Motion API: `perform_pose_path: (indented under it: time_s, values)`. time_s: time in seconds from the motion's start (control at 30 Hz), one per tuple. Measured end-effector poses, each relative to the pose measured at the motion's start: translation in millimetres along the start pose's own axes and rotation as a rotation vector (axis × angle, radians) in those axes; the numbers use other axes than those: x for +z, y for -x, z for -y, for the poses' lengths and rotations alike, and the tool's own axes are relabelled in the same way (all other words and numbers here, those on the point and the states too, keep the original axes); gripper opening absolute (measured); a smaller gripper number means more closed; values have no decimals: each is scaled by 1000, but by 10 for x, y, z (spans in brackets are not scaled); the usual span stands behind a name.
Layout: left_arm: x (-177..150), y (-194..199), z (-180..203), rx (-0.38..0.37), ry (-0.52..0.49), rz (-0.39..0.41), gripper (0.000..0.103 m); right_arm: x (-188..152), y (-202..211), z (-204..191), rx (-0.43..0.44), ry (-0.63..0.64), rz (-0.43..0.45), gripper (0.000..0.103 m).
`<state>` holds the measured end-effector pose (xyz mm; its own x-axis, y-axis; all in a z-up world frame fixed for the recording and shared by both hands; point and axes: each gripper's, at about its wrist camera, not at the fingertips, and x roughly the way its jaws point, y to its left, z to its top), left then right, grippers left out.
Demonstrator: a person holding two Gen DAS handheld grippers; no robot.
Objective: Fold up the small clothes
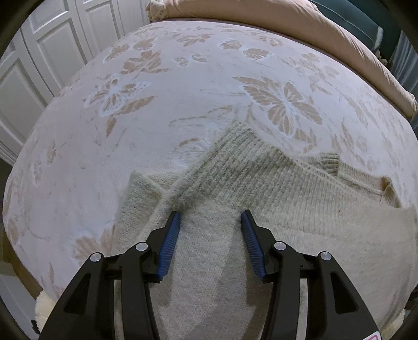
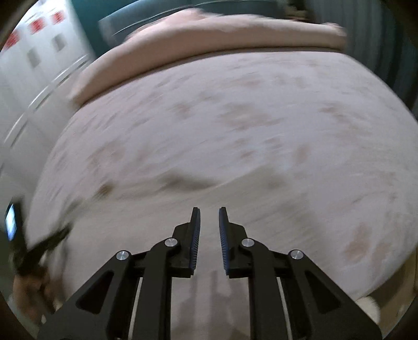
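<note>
Cream knit fills the lower half of your left wrist view: the sweater [image 1: 261, 188] lies on the bed cover [image 1: 156, 104], which is pale with tan butterflies, and a ribbed band runs up toward the middle of the bed. Your left gripper [image 1: 210, 217] hangs over it with its 2 blue pads [image 1: 169, 243] set well apart, a strip of the knit showing between them but neither pad pressing on it, so it holds nothing. White panelled doors [image 1: 39, 65] stand at the left and a tan pillow [image 1: 261, 15] lies along the far edge. Your right wrist view is smeared with blur. Your right gripper [image 2: 209, 211] has its jaws nearly together, with a narrow gap and nothing between them. Beneath it lies the cover, and your left hand [image 2: 28, 290] shows at the lower left edge.
</note>
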<state>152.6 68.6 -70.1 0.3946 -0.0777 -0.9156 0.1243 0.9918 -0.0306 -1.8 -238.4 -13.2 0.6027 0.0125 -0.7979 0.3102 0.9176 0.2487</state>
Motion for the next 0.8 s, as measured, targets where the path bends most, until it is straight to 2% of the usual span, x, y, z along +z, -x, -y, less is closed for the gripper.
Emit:
perform_pose_path:
  time_s: [0.13, 0.2, 0.27, 0.33, 0.4, 0.5, 0.6, 0.7, 0.8]
  values:
    - [-8, 8, 25, 5, -2, -1, 49, -286, -261, -644, 107, 103, -105, 15]
    - [-11, 10, 37, 9, -11, -1, 49, -365, -418, -850, 108, 157, -144, 15]
    - [-14, 5, 40, 9, -12, 1, 49, -445, -591, -899, 85, 184, -190, 15]
    - [-14, 8, 36, 9, -13, 2, 49, -489, -709, -935, 56, 209, -191, 15]
    - [-13, 42, 20, -3, -10, 3, 49, -446, -656, -968, 43, 216, -193, 17]
    - [-62, 195, -71, -62, 22, 3, 49, -380, -454, -968, 96, 183, -164, 17]
    - [-224, 383, -245, -105, 77, -3, 49, -463, -466, -1010, 102, 184, -190, 17]
    - [-449, 549, -480, -145, 138, -10, 55, -591, -667, -1016, 77, 199, -236, 17]
    - [-676, 656, -702, -117, 170, -16, 57, -594, -703, -1068, 58, 226, -227, 18]
